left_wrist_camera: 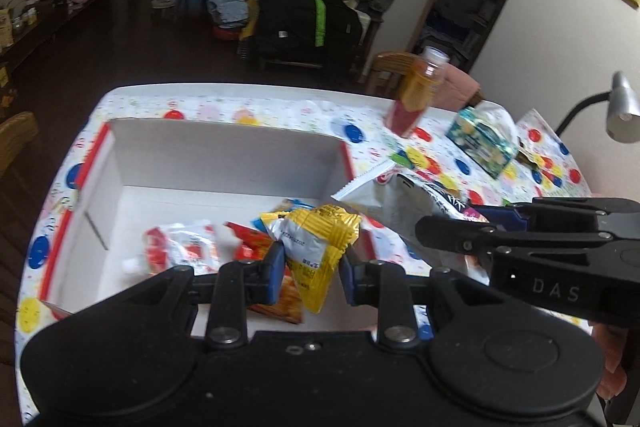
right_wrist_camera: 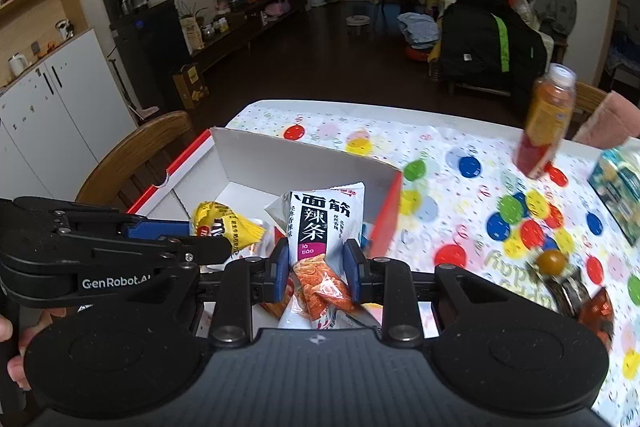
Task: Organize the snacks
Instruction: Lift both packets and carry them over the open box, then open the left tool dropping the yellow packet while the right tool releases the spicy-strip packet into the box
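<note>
My left gripper [left_wrist_camera: 312,273] is shut on a yellow snack packet [left_wrist_camera: 320,247], held over the open white cardboard box [left_wrist_camera: 224,151]. My right gripper [right_wrist_camera: 318,273] is shut on a white spicy-strip packet [right_wrist_camera: 320,227] with black characters and orange strips showing, also over the box [right_wrist_camera: 296,151]. Each gripper shows from the side in the other's view: the right one [left_wrist_camera: 436,227] at right, the left one [right_wrist_camera: 216,247] at left with the yellow packet [right_wrist_camera: 224,225]. Red-and-white and orange packets [left_wrist_camera: 180,251] lie inside the box.
The box sits on a table with a balloon-print cloth [right_wrist_camera: 460,195]. A juice bottle [right_wrist_camera: 546,123] stands at the back right, a teal tissue pack [left_wrist_camera: 482,141] beside it. Small wrapped sweets [right_wrist_camera: 560,267] lie right of the box. Wooden chairs [right_wrist_camera: 140,155] flank the table; a desk lamp [left_wrist_camera: 620,107] is at right.
</note>
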`<state>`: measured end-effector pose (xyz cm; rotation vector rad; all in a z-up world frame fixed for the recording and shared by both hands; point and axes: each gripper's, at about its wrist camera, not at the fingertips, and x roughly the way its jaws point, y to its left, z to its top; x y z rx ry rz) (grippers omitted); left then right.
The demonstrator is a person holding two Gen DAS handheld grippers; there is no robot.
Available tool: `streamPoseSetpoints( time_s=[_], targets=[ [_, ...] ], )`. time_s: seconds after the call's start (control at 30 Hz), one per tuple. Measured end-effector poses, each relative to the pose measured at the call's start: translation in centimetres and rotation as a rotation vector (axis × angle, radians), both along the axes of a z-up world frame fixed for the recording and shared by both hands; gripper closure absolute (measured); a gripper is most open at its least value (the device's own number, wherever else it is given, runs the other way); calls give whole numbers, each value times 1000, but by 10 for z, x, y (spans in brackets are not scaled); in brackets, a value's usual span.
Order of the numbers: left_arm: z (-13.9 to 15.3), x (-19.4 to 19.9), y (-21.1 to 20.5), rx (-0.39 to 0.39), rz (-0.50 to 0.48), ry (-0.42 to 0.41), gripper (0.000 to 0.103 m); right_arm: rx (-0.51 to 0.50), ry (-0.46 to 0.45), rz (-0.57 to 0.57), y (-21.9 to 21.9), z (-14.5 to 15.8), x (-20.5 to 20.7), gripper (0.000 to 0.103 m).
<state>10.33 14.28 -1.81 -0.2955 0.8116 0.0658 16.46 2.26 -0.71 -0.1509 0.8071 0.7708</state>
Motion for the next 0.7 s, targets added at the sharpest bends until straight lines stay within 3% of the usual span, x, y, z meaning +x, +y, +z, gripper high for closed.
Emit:
streamPoseSetpoints(
  time_s=[0.7],
  targets=[
    [-44, 39, 92, 112, 150, 118, 77, -98, 17, 34, 80, -57, 40, 75]
  ],
)
